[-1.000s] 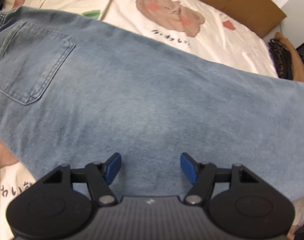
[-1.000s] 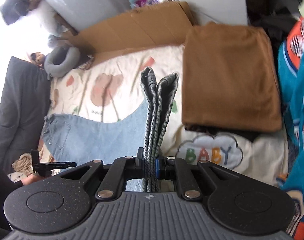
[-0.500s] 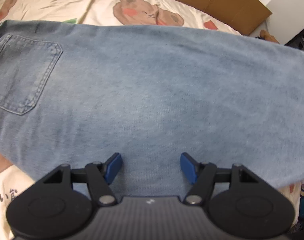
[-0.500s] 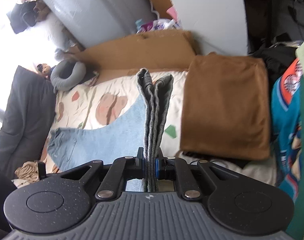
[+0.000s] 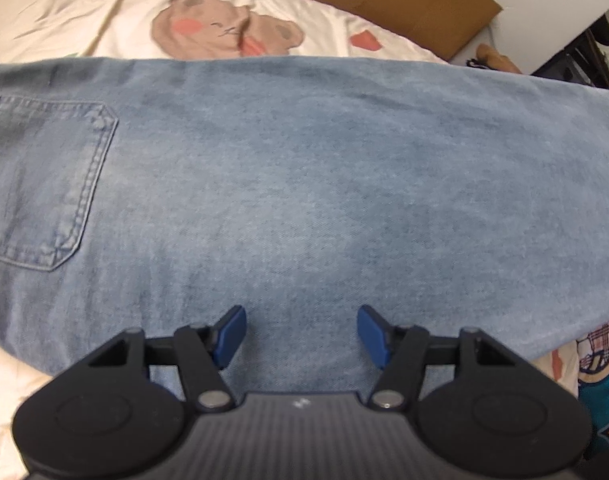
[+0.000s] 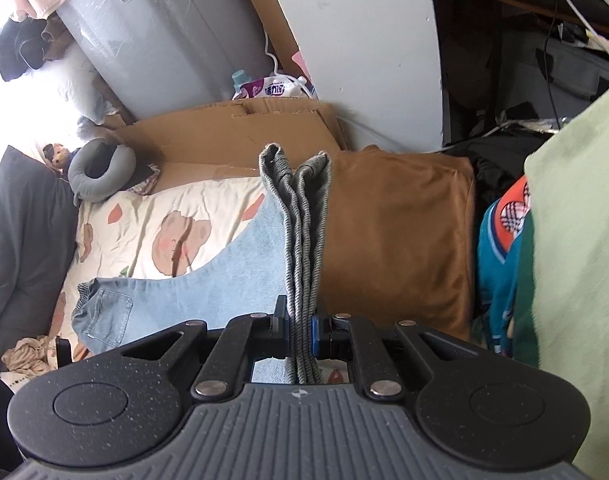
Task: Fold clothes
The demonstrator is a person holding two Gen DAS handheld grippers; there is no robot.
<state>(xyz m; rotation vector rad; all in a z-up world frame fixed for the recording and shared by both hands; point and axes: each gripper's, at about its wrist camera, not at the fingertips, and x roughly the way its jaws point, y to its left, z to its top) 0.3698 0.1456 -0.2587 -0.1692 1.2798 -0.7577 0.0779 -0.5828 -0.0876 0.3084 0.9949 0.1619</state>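
Since a second ago the right gripper (image 6: 302, 334) has climbed, carrying the leg ends of the jeans (image 5: 304, 184) higher, so that more of the grey wall and the cardboard (image 6: 232, 136) now shows behind them, and in the left wrist view the denim has swung from a slant to lie level across the frame. The right gripper's fingers (image 6: 317, 334) are clamped on the bunched hems, which stand up in ribbed folds above them. The left gripper (image 5: 302, 338) hovers just over the thigh of the jeans with its blue fingers (image 5: 230, 336) spread apart and nothing between them. The jeans lie on the bed (image 5: 104, 12), on a cream sheet printed with bears, back pocket (image 5: 44, 184) up at the left, the far end lifted off the sheet. Beside the raised hems sits a folded brown garment (image 6: 396, 240), with teal clothing (image 6: 496, 280) further right.
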